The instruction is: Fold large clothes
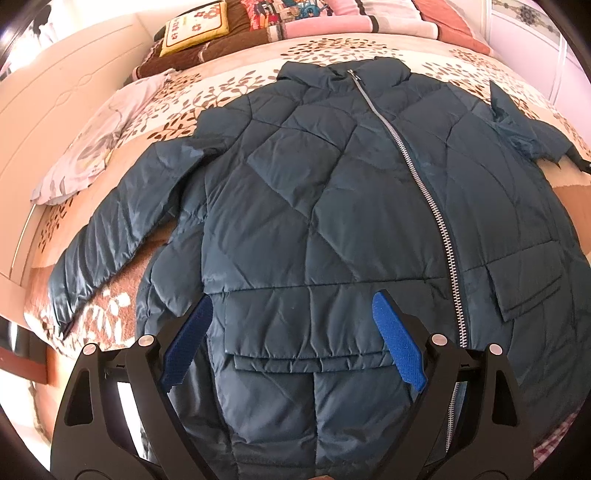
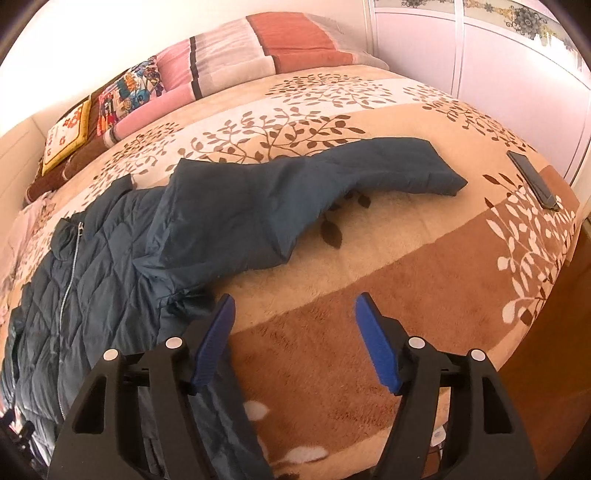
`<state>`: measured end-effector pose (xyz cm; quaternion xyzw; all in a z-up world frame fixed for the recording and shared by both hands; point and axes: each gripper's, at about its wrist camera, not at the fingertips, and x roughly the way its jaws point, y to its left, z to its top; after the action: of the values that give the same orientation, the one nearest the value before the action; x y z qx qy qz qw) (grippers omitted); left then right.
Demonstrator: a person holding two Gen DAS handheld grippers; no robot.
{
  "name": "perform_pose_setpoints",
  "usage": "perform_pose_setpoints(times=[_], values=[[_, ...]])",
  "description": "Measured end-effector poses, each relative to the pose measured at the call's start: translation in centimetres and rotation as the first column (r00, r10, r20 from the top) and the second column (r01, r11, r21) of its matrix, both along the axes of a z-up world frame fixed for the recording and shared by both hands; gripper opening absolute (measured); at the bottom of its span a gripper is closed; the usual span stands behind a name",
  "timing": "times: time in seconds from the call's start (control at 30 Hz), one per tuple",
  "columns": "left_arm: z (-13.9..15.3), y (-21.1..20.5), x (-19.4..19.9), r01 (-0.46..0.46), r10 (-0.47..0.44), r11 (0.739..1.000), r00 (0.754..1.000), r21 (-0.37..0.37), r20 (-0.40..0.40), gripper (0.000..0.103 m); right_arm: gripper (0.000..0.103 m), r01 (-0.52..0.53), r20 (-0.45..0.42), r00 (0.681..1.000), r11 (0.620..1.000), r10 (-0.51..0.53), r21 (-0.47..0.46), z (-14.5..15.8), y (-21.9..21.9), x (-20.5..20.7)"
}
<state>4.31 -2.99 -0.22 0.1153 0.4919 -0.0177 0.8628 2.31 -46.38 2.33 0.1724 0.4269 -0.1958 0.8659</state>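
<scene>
1. The left gripper (image 1: 291, 321) has its jaws spread wide, with nothing pinched between them. Its blue pads (image 1: 397, 338) hang over the lower front of the jacket (image 1: 314, 206), framing the flap pocket (image 1: 306, 325); whether the tips touch the fabric cannot be told.
2. The right gripper (image 2: 295, 332) also stands with jaws apart and holds nothing. Bare blanket (image 2: 369, 258) shows between its blue pads (image 2: 376, 343); the left pad sits just beside the jacket's edge.
3. The jacket, a dark teal quilted one, lies face up and zipped on the bed. Its silver zipper (image 1: 417, 173) runs from collar to hem.
4. One sleeve (image 1: 110, 236) reaches out flat toward the bed's left side; the other sleeve (image 2: 332, 173) lies stretched across the blanket, in the right wrist view.
5. The blanket is fleecy, with cream, tan and brown bands and a leaf pattern.
6. A small yellow-bordered cushion (image 1: 197, 26) at the bed's head bears flowers and some lettering, too small to read. No brand mark shows on the jacket.
7. Beside it lie a colourful printed cushion (image 2: 129, 92) and a pink and rust striped pillow (image 2: 266, 48).
8. A pale crumpled garment (image 1: 88, 140) lies near the jacket's left sleeve.
9. A dark, flat, narrow object (image 2: 533, 181) rests well apart from the jacket, near the bed's far right edge.
</scene>
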Motion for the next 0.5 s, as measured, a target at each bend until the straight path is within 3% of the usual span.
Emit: perform_pose_setpoints(times=[0.5], values=[[-0.08,0.32,-0.20,-0.003,0.003,1.000,1.000,-0.002,-0.004,0.088,0.069,0.003,-0.021,1.000,1.000,-0.004,-0.025,-0.41,-0.02,0.35]])
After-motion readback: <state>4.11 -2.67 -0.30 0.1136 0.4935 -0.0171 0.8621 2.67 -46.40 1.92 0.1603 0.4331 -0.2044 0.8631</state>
